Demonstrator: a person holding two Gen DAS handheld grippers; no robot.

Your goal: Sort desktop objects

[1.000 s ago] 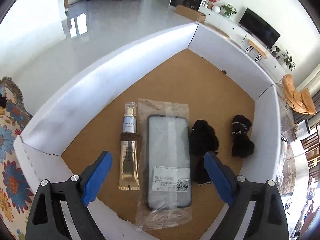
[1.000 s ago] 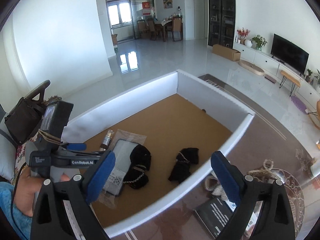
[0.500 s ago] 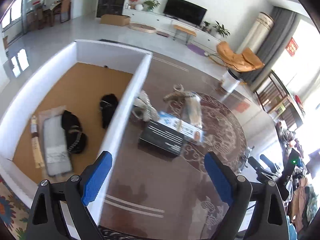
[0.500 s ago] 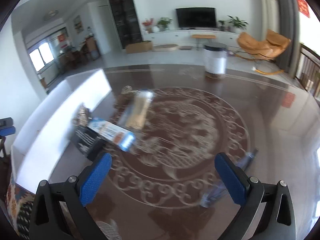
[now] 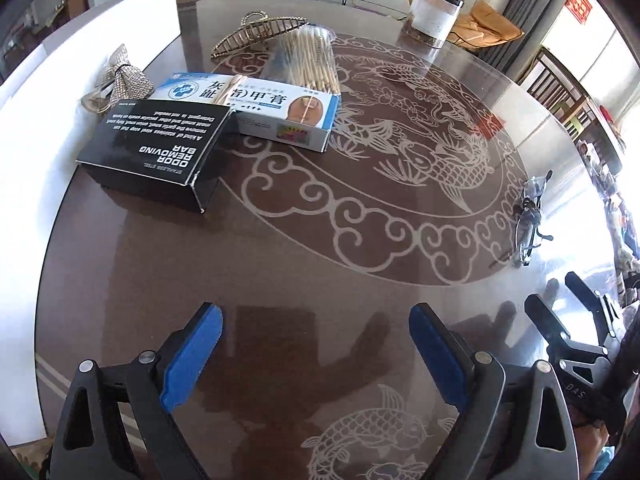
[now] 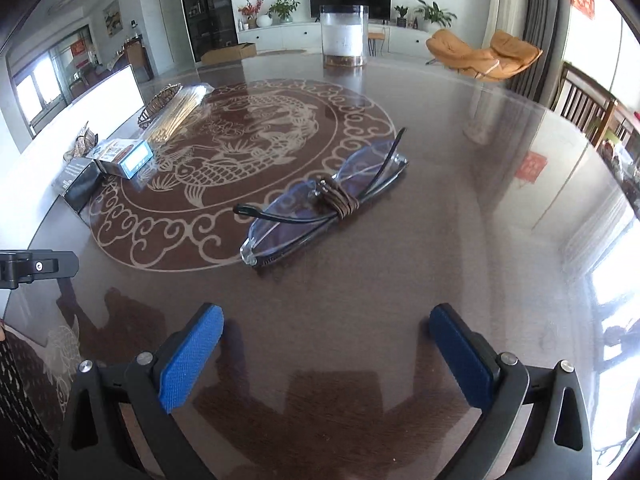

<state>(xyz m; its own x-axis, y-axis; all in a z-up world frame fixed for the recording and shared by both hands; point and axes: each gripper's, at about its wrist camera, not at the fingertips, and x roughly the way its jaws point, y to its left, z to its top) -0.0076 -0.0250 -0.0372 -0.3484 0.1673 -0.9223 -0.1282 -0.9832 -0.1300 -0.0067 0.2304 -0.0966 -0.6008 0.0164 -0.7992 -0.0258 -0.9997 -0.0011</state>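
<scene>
My left gripper is open and empty above the dark glass table. Ahead and to its left lie a black box, a white and blue medicine box, a bag of cotton swabs, a gold hair clip and a sparkly bow. My right gripper is open and empty, just short of folded glasses bound with a brown tie. The glasses also show at the right in the left wrist view.
The white wall of the sorting box runs along the table's left side. A clear canister stands at the far edge. The boxes appear small at the left in the right wrist view.
Both grippers have swung away from the white box to the right, over the table. The left now faces the boxes, the right faces the glasses. Both stay open.
</scene>
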